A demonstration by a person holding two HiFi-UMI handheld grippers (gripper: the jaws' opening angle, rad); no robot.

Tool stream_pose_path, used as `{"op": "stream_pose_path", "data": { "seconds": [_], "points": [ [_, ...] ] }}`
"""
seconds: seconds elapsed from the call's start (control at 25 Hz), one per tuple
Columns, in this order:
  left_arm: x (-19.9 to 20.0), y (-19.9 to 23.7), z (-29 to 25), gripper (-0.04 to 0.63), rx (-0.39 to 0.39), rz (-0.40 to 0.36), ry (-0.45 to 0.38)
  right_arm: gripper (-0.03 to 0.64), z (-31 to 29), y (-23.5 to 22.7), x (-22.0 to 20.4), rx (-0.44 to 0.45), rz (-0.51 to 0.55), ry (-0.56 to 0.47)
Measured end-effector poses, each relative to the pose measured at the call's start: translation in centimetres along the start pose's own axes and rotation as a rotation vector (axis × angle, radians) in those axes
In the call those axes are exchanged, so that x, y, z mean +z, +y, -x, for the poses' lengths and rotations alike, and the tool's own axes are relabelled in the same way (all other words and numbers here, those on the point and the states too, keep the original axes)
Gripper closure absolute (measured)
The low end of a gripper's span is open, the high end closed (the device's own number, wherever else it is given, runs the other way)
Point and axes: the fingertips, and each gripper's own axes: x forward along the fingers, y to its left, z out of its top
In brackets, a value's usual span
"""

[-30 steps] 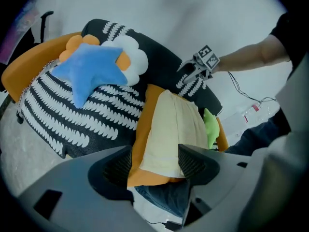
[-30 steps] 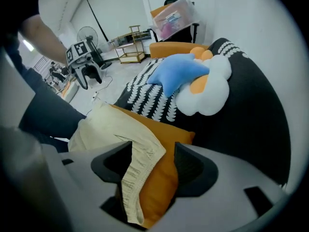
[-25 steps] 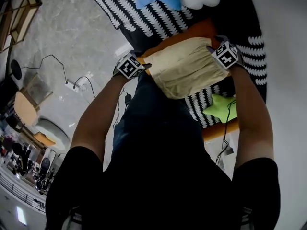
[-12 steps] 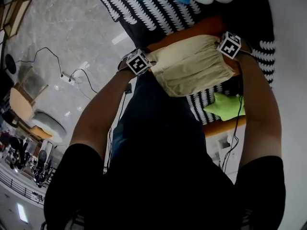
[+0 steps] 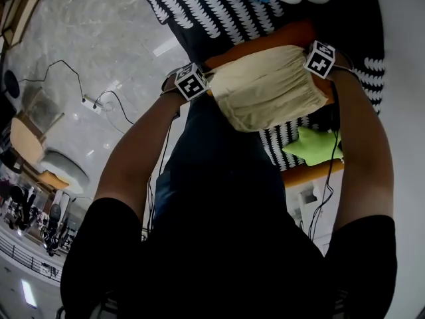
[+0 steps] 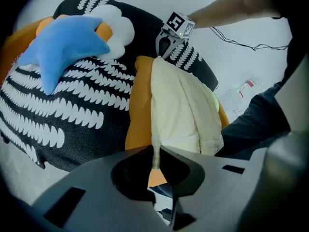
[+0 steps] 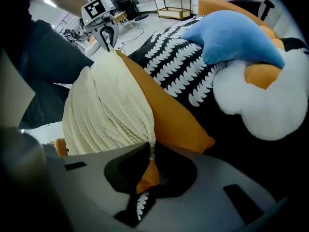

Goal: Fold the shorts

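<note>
You see the cream shorts lying folded and bunched over an orange cushion, top centre of the head view. Your left hand-held gripper and right hand-held gripper angle steeply down, each closing on an opposite corner with fabric pinched between the jaws. A black-and-white patterned throw lies beneath, with grey marble floor at upper left.

A black-and-white patterned cover carries an orange cushion and blue star pillow.
</note>
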Motion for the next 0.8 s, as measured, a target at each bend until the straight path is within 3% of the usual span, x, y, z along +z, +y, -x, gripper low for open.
{"op": "stream_pose_path", "data": {
  "seconds": [0.28,0.52,0.8],
  "points": [
    [1.7,2.4,3.0,0.557,0.064,0.011,-0.057,0.583,3.9,-3.6,1.5,-0.101,0.043,-0.027],
    [3.4,6.9,6.7,0.558,0.195,0.056,-0.126,0.583,5.7,-7.0,2.0,-0.207,0.059,-0.058],
    [4.2,6.0,9.6,0.565,0.295,-0.012,-0.18,0.583,7.8,-7.6,2.9,-0.301,0.099,-0.145]
  ]
}}
